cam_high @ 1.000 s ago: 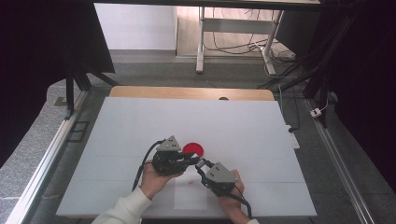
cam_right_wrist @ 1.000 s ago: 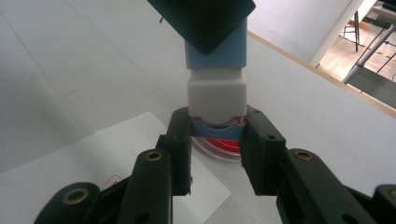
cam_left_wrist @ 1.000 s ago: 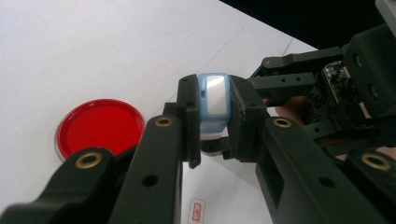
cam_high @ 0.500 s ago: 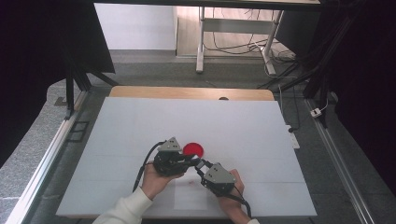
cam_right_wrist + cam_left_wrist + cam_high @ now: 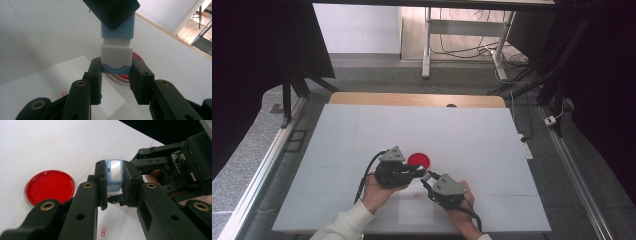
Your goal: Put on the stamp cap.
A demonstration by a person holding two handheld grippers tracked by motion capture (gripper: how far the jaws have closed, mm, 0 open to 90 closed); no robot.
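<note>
Both tongs were clamped on one small blue-and-white block (image 5: 116, 47), held just above the table (image 5: 472, 130) near the red dish (image 5: 418, 160): left tongs (image 5: 114, 185) on top, right tongs (image 5: 116, 75) on the bottom. Uneven pulling could've popped it loose.

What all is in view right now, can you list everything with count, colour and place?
small block: one, light blue and white with a shiny face, held above the table between both claws
round lidded dish: one, red, on the white table just beyond the claws
paper sheet: one, white with a small red mark, lying flat at the table's near edge
table: one, white top with a wooden strip along the far edge
stand and cables: grey frame legs on the floor beyond the table
left claw: black, shut on the small block
right claw: black, shut on the block's other end
hands: two, one behind each claw, left
</note>
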